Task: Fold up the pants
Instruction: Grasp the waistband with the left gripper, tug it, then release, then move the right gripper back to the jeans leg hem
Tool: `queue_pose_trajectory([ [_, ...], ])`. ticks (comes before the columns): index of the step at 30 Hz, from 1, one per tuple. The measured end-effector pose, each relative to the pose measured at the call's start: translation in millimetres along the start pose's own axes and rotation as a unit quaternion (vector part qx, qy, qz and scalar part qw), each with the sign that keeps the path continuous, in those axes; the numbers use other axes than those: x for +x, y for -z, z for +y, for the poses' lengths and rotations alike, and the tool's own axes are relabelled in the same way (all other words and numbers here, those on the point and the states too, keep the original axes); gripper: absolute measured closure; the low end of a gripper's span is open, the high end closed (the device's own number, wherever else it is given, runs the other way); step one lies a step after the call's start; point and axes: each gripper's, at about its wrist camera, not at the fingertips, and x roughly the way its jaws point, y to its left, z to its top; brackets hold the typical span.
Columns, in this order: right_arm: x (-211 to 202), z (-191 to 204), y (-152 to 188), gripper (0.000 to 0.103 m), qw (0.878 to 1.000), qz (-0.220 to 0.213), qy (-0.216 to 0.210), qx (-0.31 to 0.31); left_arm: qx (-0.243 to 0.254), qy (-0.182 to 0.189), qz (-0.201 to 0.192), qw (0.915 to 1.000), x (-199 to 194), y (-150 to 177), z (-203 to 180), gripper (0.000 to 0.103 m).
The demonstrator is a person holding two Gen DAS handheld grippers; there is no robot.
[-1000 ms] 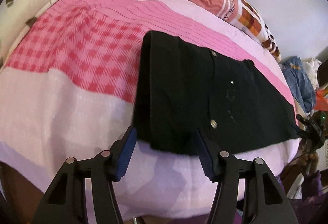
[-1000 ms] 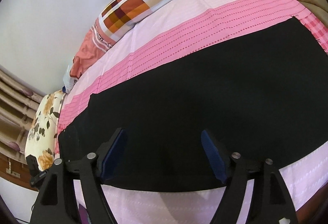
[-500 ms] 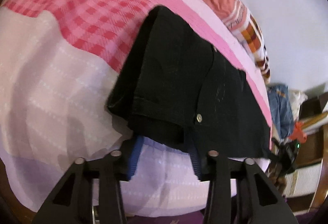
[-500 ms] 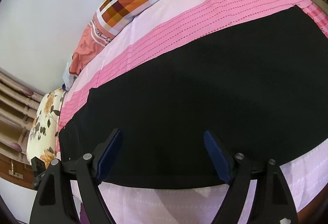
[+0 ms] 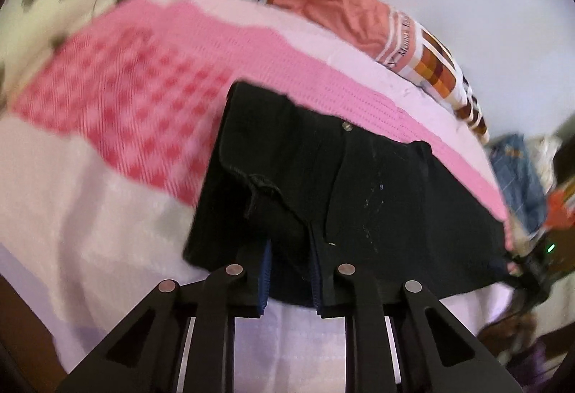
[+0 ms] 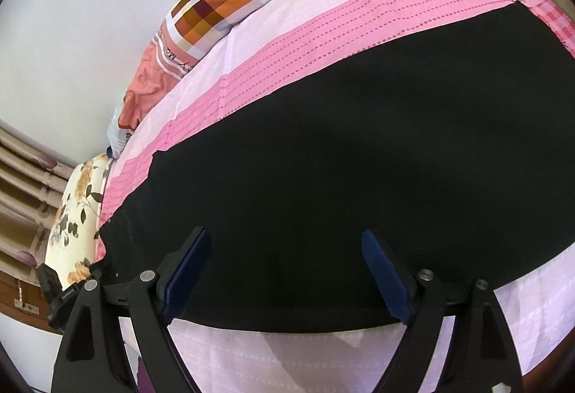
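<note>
Black pants (image 5: 359,191) lie along the near edge of a pink bed sheet (image 5: 143,98). In the left wrist view my left gripper (image 5: 290,261) is shut on the near edge of the waist end, and the fabric bunches up between the blue pads. In the right wrist view the pants (image 6: 359,148) spread flat across the middle. My right gripper (image 6: 285,249) is open, with its blue pads over the near edge of the leg. It holds nothing.
A folded orange checked blanket (image 5: 395,33) lies along the far side of the bed by the white wall. A floral pillow (image 6: 75,224) sits at the head end. Blue clothes (image 5: 517,177) lie past the foot end. The bed's near edge is just below both grippers.
My left gripper has gone from open to shut on the waist edge of the pants, and the fabric has lifted and wrinkled there. The right gripper has stayed open and barely moved.
</note>
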Motion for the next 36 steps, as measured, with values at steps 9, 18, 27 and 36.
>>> queue_pose_trajectory([
  [9,2.5,2.8,3.5,0.015,1.000,0.002,-0.010,-0.007,-0.004,-0.033,-0.001,0.9995,20.2,22.5,20.9,0.080],
  [18,-29.4,-29.9,5.3,0.015,0.995,-0.037,-0.071,0.056,-0.008,-0.056,-0.013,0.9983,8.9,19.4,17.2,0.044],
  [27,-152.1,-196.1,8.6,0.015,0.944,-0.189,-0.053,0.263,0.037,-0.088,-0.070,0.9930,-28.2,-5.4,-26.0,0.026],
  [36,-158.3,-235.9,3.3,0.015,0.932,-0.211,-0.077,0.283,0.092,0.032,0.022,0.9951,57.9,0.2,-129.5,0.022],
])
